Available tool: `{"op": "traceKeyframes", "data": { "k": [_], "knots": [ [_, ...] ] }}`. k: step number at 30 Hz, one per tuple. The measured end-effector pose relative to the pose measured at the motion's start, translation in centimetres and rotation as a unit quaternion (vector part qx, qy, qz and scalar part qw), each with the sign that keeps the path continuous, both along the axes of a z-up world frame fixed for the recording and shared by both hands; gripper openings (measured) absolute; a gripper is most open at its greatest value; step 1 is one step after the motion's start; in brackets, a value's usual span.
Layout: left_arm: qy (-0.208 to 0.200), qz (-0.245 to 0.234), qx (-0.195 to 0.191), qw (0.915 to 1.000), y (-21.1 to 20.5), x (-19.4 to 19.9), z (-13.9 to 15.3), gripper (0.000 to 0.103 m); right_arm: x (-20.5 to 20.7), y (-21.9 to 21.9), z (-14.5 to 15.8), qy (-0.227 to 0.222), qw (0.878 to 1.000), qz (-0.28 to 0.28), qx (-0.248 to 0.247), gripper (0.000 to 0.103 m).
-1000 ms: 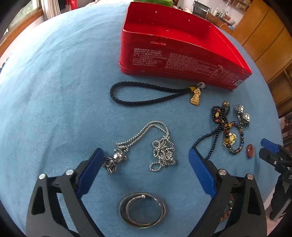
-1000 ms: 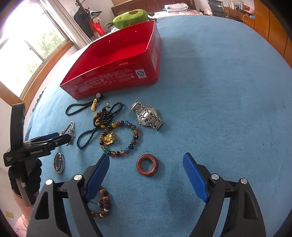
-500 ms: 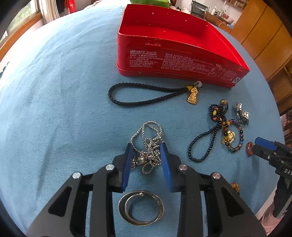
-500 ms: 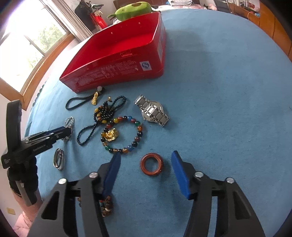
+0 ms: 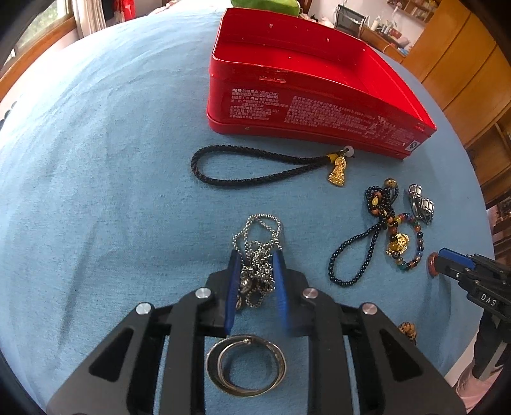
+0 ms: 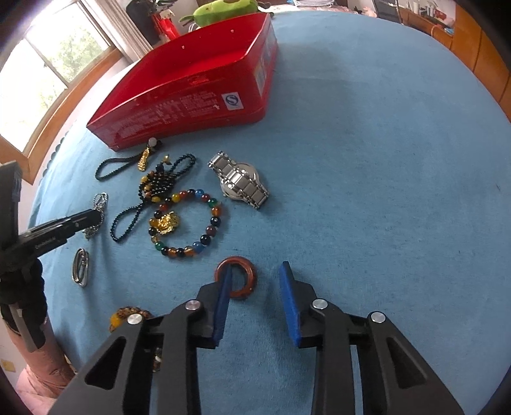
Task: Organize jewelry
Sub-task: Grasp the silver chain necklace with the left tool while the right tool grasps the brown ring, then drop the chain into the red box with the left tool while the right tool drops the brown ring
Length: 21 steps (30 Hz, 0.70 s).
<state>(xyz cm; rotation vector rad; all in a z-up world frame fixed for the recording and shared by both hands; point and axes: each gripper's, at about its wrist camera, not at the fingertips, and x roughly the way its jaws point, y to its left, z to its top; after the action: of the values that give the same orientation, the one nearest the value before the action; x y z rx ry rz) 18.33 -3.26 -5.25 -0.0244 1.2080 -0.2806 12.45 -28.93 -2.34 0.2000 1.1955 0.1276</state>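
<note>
My left tongs (image 5: pixel 255 274) pinch the bunched silver ball-chain necklace (image 5: pixel 257 252) between their blue pads, with the loop of the chain spilling forward onto the blue cloth of the counter (image 5: pixel 95 191). Just behind the pads, between the black arms, a double silver ring bangle (image 5: pixel 246 365) lies flat on the cloth.

My right tongs (image 6: pixel 255 287) stand part-way spread over the reddish-brown ring (image 6: pixel 238 277); the left pad reaches across the ring's opening and the right pad sits apart beside it, so nothing is gripped.

The red tin box (image 5: pixel 303 95) sits open at the far side of the counter. Just in front of its wall lies a black braided cord with a gold charm (image 5: pixel 255 169). To the right of that are a dark bead strand (image 5: pixel 361 249), a multicoloured bead bracelet with a gold ornament (image 6: pixel 185 220) and a steel-band watch (image 6: pixel 239 183), all near one another. In the right wrist view an amber bead bracelet (image 6: pixel 123 314) peeks out beside the left arm of the right tongs. A green plush toy (image 6: pixel 223 11) sits beyond the box, near the window.
</note>
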Motion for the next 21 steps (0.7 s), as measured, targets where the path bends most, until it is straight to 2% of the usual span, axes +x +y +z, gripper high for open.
{"op": "traceKeyframes", "data": {
  "k": [3, 5, 8, 12, 14, 21],
  "knots": [
    [-0.004, 0.003, 0.005, 1.0, -0.3, -0.1, 0.0, 0.02, 0.0, 1.0, -0.2, -0.01, 1.0, 0.013, -0.022, 0.021],
    [-0.009, 0.003, 0.011, 0.9999, -0.9, -0.2, 0.0, 0.019, -0.3, 1.4, -0.1, -0.016, 0.999, 0.024, -0.03, 0.012],
    [-0.016, 0.005, 0.014, 0.9998, -1.1, -0.5, 0.1, 0.018, -0.8, 1.7, 0.0, -0.022, 0.999, 0.027, -0.038, 0.012],
    [-0.019, 0.009, -0.002, 0.9998, -0.6, -1.0, 0.3, 0.015, -1.5, 1.2, 0.4, -0.019, 0.999, 0.029, 0.008, 0.009],
    [-0.017, 0.011, -0.021, 0.9996, 0.0, -1.1, 0.5, 0.014, -2.0, 0.9, 0.9, -0.029, 0.999, 0.028, 0.012, 0.009],
    [-0.052, 0.017, -0.049, 0.9973, 1.2, -2.5, 3.5, 0.014, -2.4, 0.5, 3.0, -0.056, 0.997, 0.025, 0.041, 0.009]
  ]
}}
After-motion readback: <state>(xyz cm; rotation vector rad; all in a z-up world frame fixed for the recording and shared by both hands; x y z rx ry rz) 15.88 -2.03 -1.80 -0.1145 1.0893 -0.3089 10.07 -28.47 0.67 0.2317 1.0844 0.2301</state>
